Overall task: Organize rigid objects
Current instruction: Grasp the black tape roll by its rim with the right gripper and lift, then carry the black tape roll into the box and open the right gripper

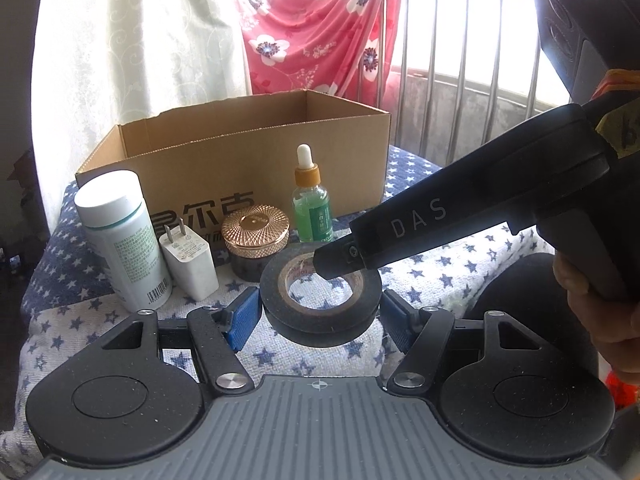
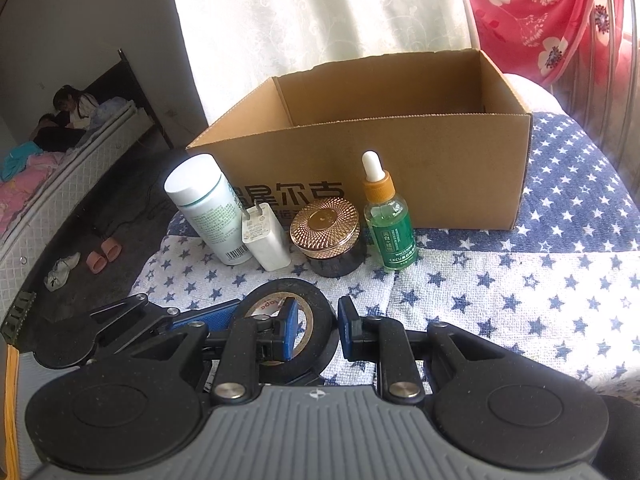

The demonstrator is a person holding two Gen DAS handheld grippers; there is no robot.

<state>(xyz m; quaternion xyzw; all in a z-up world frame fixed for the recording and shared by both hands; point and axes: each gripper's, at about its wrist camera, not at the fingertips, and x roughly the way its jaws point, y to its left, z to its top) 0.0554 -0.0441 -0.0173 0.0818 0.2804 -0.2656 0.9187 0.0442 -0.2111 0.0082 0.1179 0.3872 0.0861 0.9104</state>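
The roll of black tape (image 1: 320,292) lies flat on the star-patterned cloth (image 1: 460,276), in front of the row of things at the foot of the cardboard box (image 1: 256,148). From the roll, the gold-lidded jar (image 1: 256,228) sits at about eleven o'clock, the green dropper bottle (image 1: 311,204) near twelve, the white charger (image 1: 190,258) and white bottle (image 1: 120,236) off toward ten.

The left gripper (image 1: 320,316) has its jaws spread wide, one blue pad at nine o'clock and one at three of the roll, neither seeming to touch it. The right gripper (image 2: 318,328) comes from the three o'clock side, jaws parted, one finger dipped into the core and one outside the rim, not yet pinching.

I'd let one gripper take it: close squarely on the wall, lift straight up, then carry it over the box's near wall without clipping the dropper bottle.
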